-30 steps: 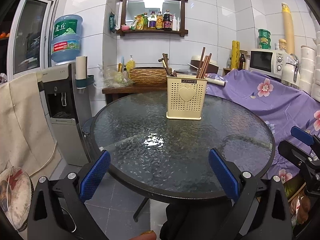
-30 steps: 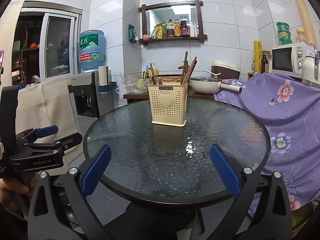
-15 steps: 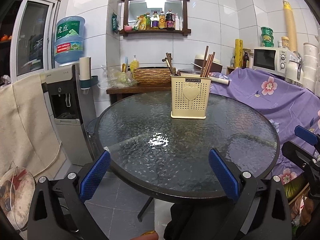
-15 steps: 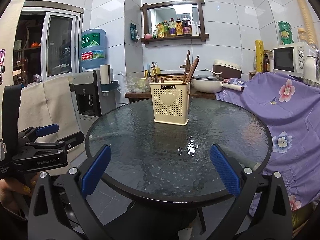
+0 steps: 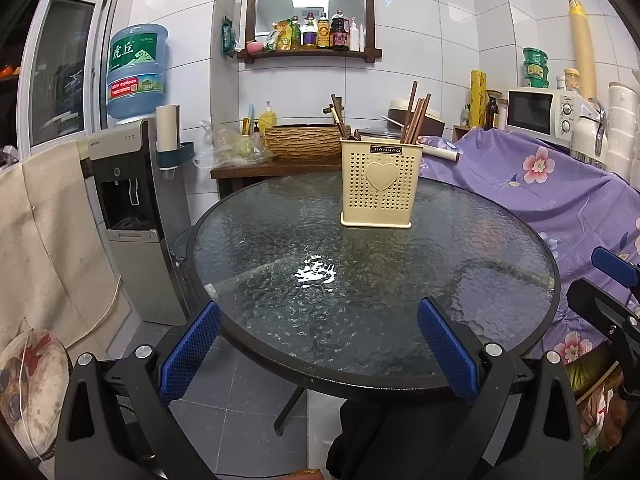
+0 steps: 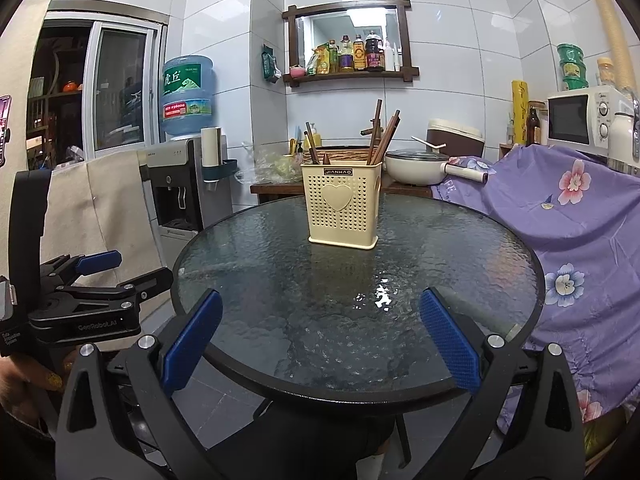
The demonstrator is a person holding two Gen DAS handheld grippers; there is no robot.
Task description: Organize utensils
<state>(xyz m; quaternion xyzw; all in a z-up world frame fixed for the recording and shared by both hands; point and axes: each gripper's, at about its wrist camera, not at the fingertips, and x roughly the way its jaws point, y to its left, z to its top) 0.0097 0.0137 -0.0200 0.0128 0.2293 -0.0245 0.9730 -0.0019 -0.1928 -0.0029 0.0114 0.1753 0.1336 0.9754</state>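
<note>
Behind both wide-open, empty tongs (image 5: 318, 346) (image 6: 320, 338), a chopstick holder (image 5: 380, 184) stands on bare glass table (image 5: 460, 264).

One round glass tabletop (image 5: 460, 300); one cream holder (image 5: 380, 188) with a heart on it; some brown chopsticks (image 5: 416, 120) inside, too bunched to count; two grippers, left (image 5: 320, 344) and right (image 6: 320, 336).

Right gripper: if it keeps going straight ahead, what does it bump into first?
Probably the cream utensil holder on the glass table. The right gripper is open, with bare glass in between. It may pass just right of the holder; depth is hard to judge.
</note>
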